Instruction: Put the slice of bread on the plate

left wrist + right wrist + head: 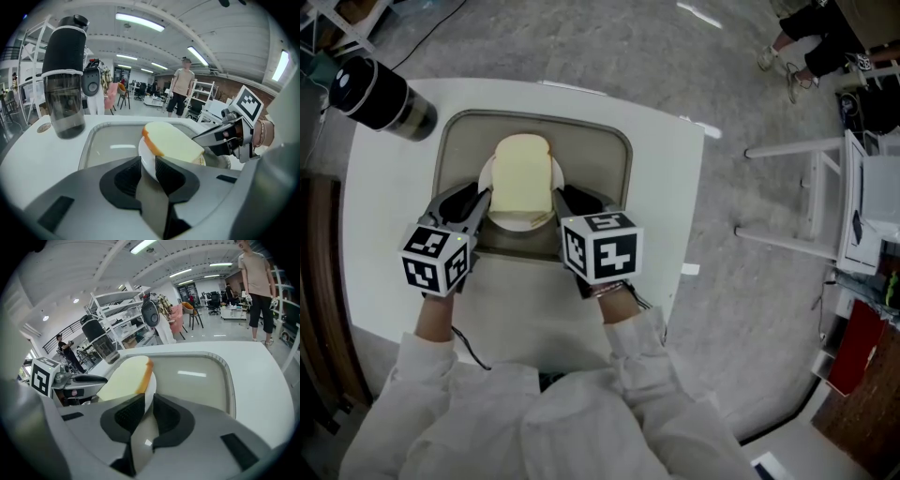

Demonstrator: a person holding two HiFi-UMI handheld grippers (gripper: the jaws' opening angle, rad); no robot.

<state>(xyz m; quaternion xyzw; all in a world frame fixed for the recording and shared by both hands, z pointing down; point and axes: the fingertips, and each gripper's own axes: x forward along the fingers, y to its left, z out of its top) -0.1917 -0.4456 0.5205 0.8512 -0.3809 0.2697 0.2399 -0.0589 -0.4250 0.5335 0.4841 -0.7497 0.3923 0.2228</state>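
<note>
A pale slice of bread [522, 173] lies on a small white plate [517, 222], over a beige tray [621, 150]. My left gripper [484, 201] is shut on the plate's left rim. My right gripper [560, 201] is shut on its right rim. In the left gripper view the plate's edge [146, 158] runs between the jaws of the left gripper [148, 167], with the bread [173, 140] on top and the right gripper [225, 138] opposite. In the right gripper view the plate [150, 389] sits between the jaws of the right gripper [149, 405], beside the bread [125, 377].
A black and clear tumbler [381, 96] stands on the white table [670, 197] at the far left corner, beyond the tray. White furniture legs [797, 192] stand on the floor to the right. A person [180, 91] stands farther off in the room.
</note>
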